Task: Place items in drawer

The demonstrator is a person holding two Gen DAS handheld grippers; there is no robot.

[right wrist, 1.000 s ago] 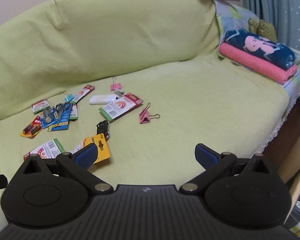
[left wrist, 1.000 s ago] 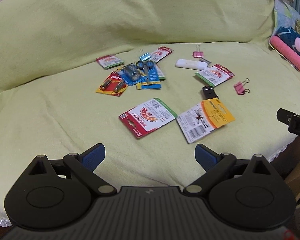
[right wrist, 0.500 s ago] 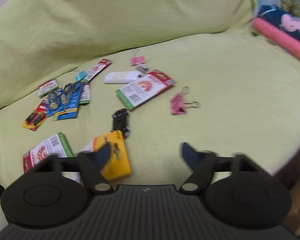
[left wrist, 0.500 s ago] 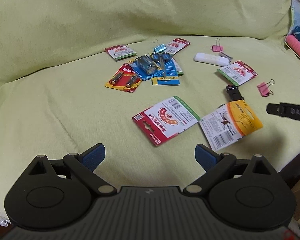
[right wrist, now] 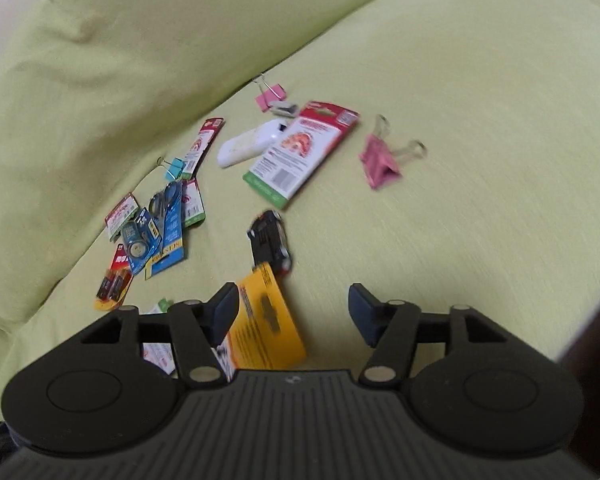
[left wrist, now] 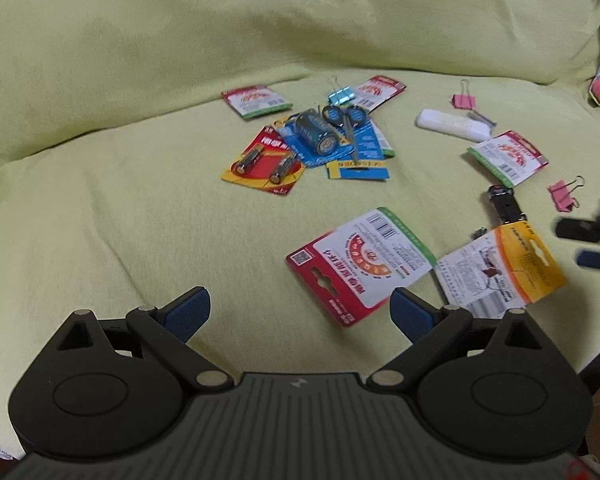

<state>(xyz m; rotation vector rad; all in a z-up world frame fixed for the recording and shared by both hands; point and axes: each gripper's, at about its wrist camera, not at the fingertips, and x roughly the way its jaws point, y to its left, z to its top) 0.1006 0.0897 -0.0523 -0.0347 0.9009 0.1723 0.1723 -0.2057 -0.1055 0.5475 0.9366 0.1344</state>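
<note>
The flat orange-and-white cardboard blister card (right wrist: 266, 320) lies on the yellow-green cloth-covered sofa seat (right wrist: 460, 160), directly beneath the right tool (right wrist: 292, 312), its long axis running away from the tool toward the small black toy car (right wrist: 270, 240). The right tool is nearer, released and empty. The left tool (left wrist: 300, 312), also spread wide and empty, sits farther left.

Sofa (left wrist: 140, 208) w/ yellow-green cover, seat & backrest; soft indoor light.

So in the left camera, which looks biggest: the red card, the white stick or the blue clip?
Largest to smallest as they look:
1. red card, though it lies nearest the camera
2. white stick
3. blue clip
</note>
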